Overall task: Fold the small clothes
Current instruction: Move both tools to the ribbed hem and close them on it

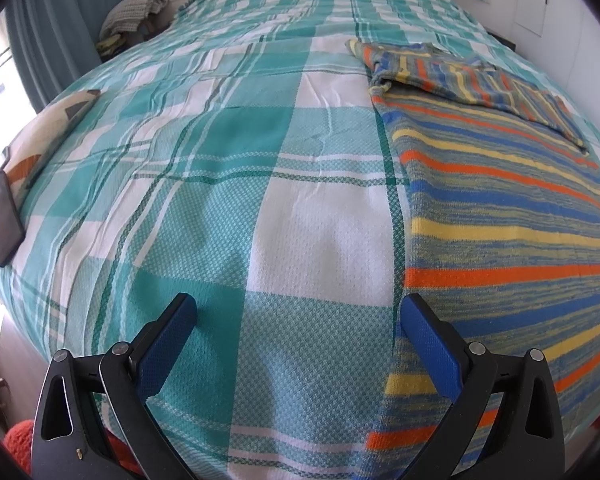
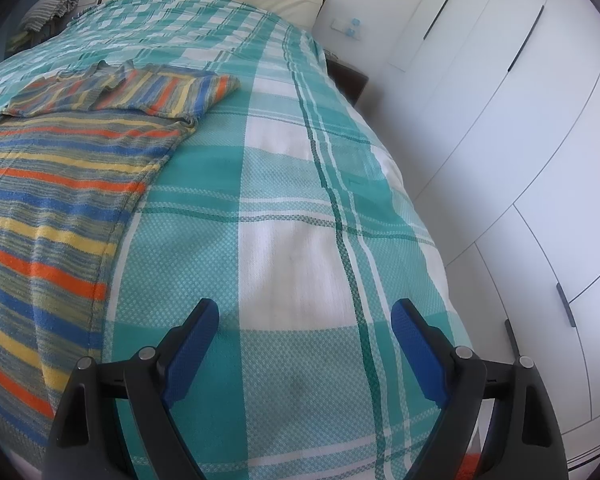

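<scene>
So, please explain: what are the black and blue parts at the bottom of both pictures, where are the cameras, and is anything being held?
Those parts are two hand-held grippers; a person carries one in each hand. Each has a small camera that looks forward along its fingers, so each picture shows its own gripper from behind. One picture comes from the left gripper, the other from the right gripper. Both look down on a bed with a green and white checked bedspread. On it lies a striped sweater, its sleeves already folded in at the top. A dark phone lies at the bed's left edge. Both pairs of jaws stand open and hold nothing.
</scene>
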### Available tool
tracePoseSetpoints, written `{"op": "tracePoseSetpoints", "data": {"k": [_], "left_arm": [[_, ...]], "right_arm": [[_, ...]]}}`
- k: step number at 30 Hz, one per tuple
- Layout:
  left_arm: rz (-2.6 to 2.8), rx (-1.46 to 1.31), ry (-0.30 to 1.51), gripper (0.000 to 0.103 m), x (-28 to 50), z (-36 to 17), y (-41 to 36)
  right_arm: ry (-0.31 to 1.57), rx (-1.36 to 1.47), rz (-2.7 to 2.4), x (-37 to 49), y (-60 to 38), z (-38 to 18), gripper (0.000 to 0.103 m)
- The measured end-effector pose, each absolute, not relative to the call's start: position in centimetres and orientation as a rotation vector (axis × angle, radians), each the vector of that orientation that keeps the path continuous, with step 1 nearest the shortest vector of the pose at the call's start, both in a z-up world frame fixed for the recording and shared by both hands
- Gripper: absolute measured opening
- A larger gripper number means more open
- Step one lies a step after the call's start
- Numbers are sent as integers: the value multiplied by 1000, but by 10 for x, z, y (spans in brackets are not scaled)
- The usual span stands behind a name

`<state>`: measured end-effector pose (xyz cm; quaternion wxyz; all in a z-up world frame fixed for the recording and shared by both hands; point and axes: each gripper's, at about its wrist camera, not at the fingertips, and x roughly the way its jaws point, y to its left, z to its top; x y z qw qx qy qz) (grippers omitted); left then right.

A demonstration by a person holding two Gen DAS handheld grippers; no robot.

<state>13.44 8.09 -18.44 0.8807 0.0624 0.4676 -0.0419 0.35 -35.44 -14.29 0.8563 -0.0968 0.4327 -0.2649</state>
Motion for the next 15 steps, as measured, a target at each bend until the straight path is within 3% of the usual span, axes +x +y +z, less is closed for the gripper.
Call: {"op": "tracePoseSetpoints", "data": {"k": [8, 15], "left_arm": [[-138, 60, 1047, 102, 129, -181, 88], [-325, -131, 1242, 100, 99, -192, 87]], "right_arm": [[923, -171, -530, 1, -357, -141, 87], [1008, 250, -185, -27, -367, -115, 87]]}}
